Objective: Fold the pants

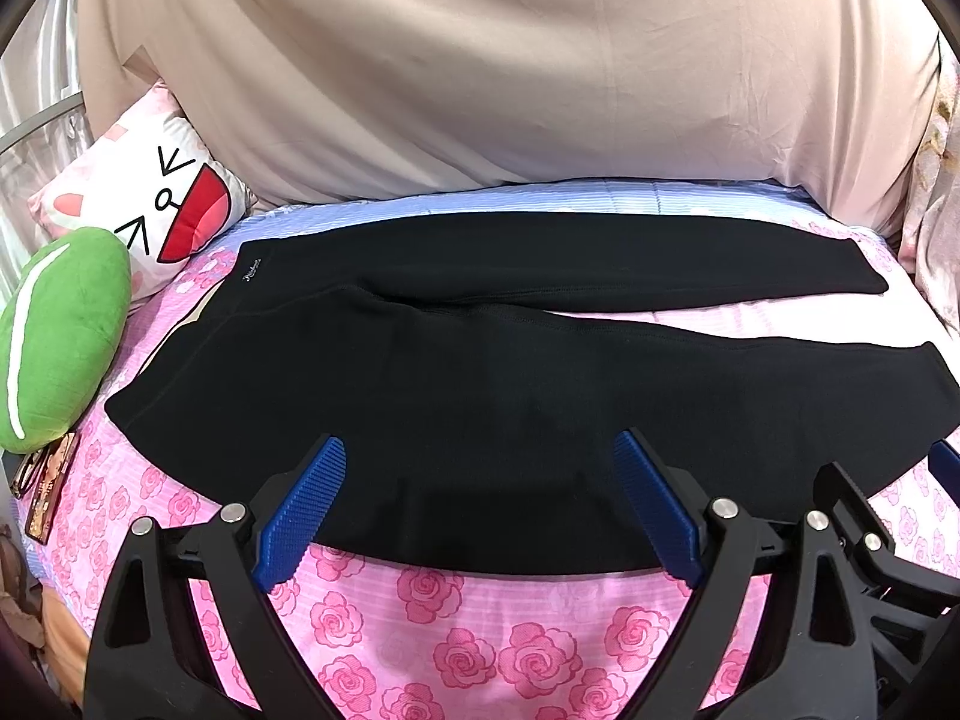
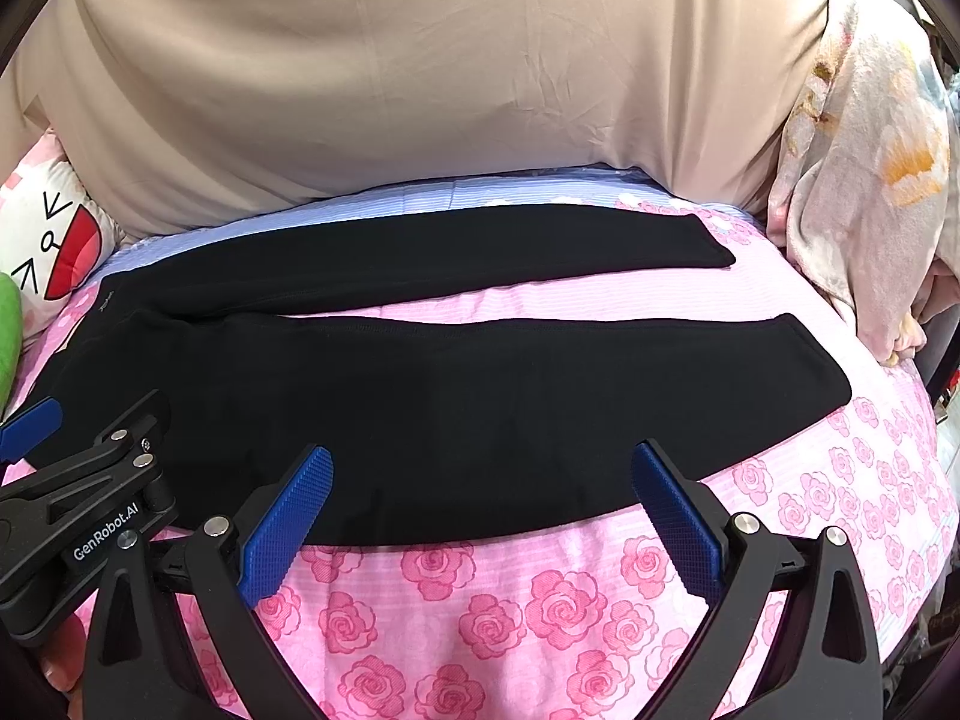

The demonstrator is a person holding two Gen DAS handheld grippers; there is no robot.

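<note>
Left wrist view: bed (image 1: 456, 618) under both grippers, rose-print sheet.
Pants (image 1: 480, 360): black, flat, ahead of both grippers; waist left, two legs splayed rightward, pink gap between.
Left gripper (image 1: 480, 456): jaws wide apart, empty, over near hem.
Right gripper (image 2: 483, 468): jaws wide apart, empty, over near leg.

Bright, even, soft light, sharp focus throughout, strong fisheye bending and dark vignette at the corners.
</note>
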